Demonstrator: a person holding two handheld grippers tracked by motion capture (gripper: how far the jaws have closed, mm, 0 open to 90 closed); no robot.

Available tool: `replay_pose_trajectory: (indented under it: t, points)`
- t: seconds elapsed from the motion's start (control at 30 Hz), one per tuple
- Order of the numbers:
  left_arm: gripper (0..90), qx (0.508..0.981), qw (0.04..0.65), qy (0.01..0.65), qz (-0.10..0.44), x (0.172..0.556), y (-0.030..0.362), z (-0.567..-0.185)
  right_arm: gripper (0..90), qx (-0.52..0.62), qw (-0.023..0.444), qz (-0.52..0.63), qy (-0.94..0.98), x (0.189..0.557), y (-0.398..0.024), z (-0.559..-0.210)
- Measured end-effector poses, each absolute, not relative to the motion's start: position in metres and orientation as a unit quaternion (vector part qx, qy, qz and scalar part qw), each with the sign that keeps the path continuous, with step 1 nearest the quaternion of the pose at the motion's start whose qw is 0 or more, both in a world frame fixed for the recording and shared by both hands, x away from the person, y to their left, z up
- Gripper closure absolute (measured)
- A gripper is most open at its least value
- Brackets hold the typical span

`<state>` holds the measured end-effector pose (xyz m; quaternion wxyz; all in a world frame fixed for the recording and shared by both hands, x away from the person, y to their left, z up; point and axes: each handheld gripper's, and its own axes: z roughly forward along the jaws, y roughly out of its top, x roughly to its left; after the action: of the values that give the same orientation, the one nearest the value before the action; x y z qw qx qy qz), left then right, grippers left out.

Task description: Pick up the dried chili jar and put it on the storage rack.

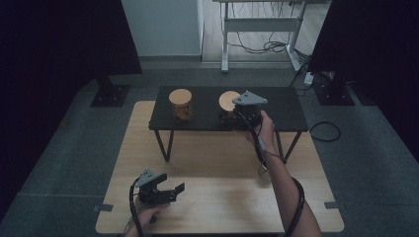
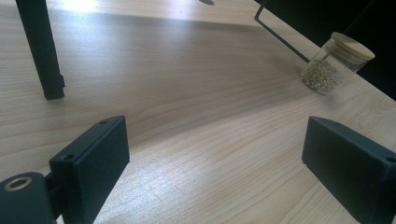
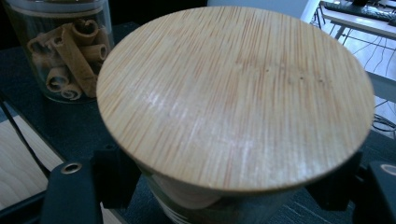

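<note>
- Three lidded jars: two on the black stand [image 1: 281,106], one on the worktop [image 2: 196,140].
- Right hand-held gripper [image 1: 228,117] clamps the bamboo-lidded jar [image 3: 233,93].
- Left hand-held gripper [image 1: 179,188] gapes empty.

Three lidded glass jars, two grippers, two tables

Two jars stand on the black shelf table [image 1: 281,106]: the cinnamon jar [image 1: 181,104] and the jar with the bamboo lid [image 1: 228,101] between the right gripper's [image 1: 236,114] jaws. One grain jar [image 2: 335,63] stands on the wooden table [image 1: 222,163], ahead of the left gripper [image 1: 170,191].
</note>
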<state>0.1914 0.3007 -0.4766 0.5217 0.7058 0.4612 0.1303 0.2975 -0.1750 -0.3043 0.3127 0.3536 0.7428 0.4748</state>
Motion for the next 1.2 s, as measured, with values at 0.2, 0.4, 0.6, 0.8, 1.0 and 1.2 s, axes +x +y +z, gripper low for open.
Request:
replay_pose_trajectory:
  t: [0.2, 0.4, 0.6, 0.8, 1.0, 1.2]
  points:
    - [7.0, 0.705, 0.522, 0.463, 0.131, 0.191, 0.302, -0.477, 24.9, 0.356, 0.310, 0.476, 0.743, 0.299, -0.175, -0.307]
    - [6.9, 0.705, 0.521, 0.463, 0.131, 0.191, 0.301, -0.477, 24.7, 0.364, 0.298, 0.481, 0.740, 0.303, -0.177, -0.308]
    - [7.0, 0.705, 0.521, 0.463, 0.131, 0.191, 0.301, -0.477, 23.1, 0.369, 0.291, 0.474, 0.744, 0.309, -0.176, -0.309]
    - [7.0, 0.706, 0.520, 0.463, 0.131, 0.191, 0.301, -0.477, 23.1, 0.370, 0.286, 0.477, 0.744, 0.311, -0.179, -0.310]
    - [7.0, 0.706, 0.520, 0.463, 0.132, 0.191, 0.300, -0.477, 23.1, 0.371, 0.285, 0.479, 0.742, 0.311, -0.180, -0.310]
    - [7.0, 0.706, 0.520, 0.463, 0.131, 0.191, 0.300, -0.477, 22.5, 0.373, 0.281, 0.481, 0.742, 0.311, -0.181, -0.310]
